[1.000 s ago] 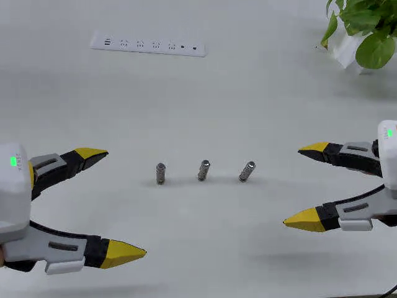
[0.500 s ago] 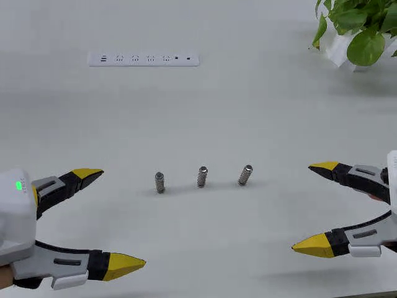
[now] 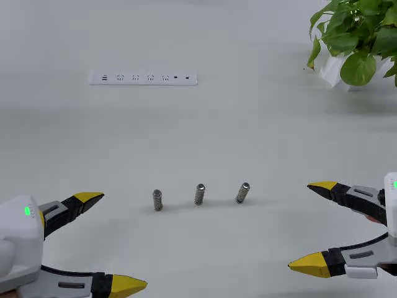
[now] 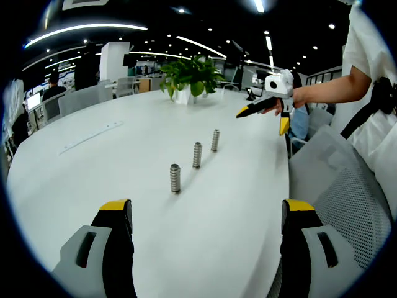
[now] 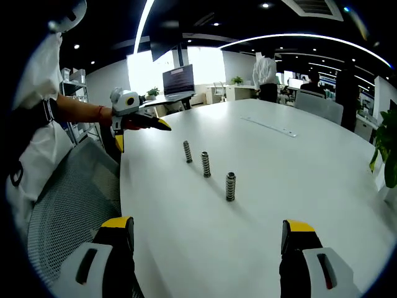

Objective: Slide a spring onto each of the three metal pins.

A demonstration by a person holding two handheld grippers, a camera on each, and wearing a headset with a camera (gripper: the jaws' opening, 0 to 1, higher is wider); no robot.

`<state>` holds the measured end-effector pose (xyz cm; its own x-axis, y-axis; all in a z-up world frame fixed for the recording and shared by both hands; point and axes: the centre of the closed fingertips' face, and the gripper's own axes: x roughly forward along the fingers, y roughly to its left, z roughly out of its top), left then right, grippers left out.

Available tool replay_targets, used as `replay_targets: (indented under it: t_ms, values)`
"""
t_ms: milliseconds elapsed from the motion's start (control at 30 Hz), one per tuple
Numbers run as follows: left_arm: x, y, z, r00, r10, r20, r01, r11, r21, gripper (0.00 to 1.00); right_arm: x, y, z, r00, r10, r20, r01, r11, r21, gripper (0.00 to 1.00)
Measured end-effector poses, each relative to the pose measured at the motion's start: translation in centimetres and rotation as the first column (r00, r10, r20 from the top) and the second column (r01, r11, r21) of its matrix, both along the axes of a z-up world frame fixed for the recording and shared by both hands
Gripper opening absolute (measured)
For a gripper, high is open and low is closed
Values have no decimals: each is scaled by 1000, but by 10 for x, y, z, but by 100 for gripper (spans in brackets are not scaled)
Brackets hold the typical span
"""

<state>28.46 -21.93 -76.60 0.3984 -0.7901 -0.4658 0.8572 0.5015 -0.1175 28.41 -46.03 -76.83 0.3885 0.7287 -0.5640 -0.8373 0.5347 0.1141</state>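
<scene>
Roughly at the lower centre of the head view, three small metal pins stand in a row on the table: the left pin [image 3: 157,200], the middle pin [image 3: 200,194] and the right pin [image 3: 242,192], evenly spaced and not touching. Each is a slim grey cylinder sleeved in a ribbed coil spring [image 4: 175,180], with a rounded shiny cap at its top. Their long axes rise from the tabletop; the right pin looks tilted slightly toward the upper right of the frame. The row lies between the two grippers and well apart from both, with the left gripper [image 3: 110,242] at the lower left and the right gripper [image 3: 308,225] at the lower right. Both have black jaws with pointed yellow tips, spread wide and holding nothing. The table [image 3: 248,124] is smooth, matte white. A flat white power strip [image 3: 143,78] lies at the upper left, and a leafy green plant [image 3: 356,31] sits in the upper right corner.
</scene>
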Motion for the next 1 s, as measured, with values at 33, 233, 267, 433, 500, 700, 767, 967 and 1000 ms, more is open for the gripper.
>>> replay_targets:
  t_ms: [33, 233, 267, 433, 500, 700, 767, 967, 1000]
  values:
    - [0, 0, -1, 1000, 2, -1, -2, 1000, 0, 99, 1, 0, -1, 1000, 1, 1, -1, 1000, 0, 98]
    - [-2, 0, -5, 1000, 10, -12, -10, 1000, 0, 99, 0, 2, -3, 1000, 3, -4, -3, 1000, -8, 97]
    - [-2, 0, -5, 1000, 10, -12, -10, 1000, 2, 99, 1, 2, -2, 1000, 1, -3, -1, 1000, -6, 97]
    - [-4, 1, -5, 1000, 9, -14, -9, 1000, 3, 99, 1, 5, 2, 1000, -1, 0, 1, 1000, -3, 96]
    - [-4, 0, -4, 1000, 8, -13, -8, 1000, 1, 99, 0, 5, 2, 1000, 3, 1, -3, 1000, -5, 96]
    - [-5, 0, -3, 1000, 5, -11, -5, 1000, 2, 99, 1, 1, 1, 1000, 1, -2, -1, 1000, -6, 95]
    - [-5, 0, -3, 1000, 4, -12, -4, 1000, 1, 99, 1, -1, 0, 1000, 1, -2, -1, 1000, -7, 95]
    - [-5, 0, -4, 1000, 2, -12, -2, 1000, 2, 99, 1, -2, -1, 1000, 2, -4, -2, 1000, -9, 95]
    - [-5, 0, -4, 1000, 2, -12, -2, 1000, 2, 99, 1, -3, -1, 1000, 3, -4, -3, 1000, -10, 94]
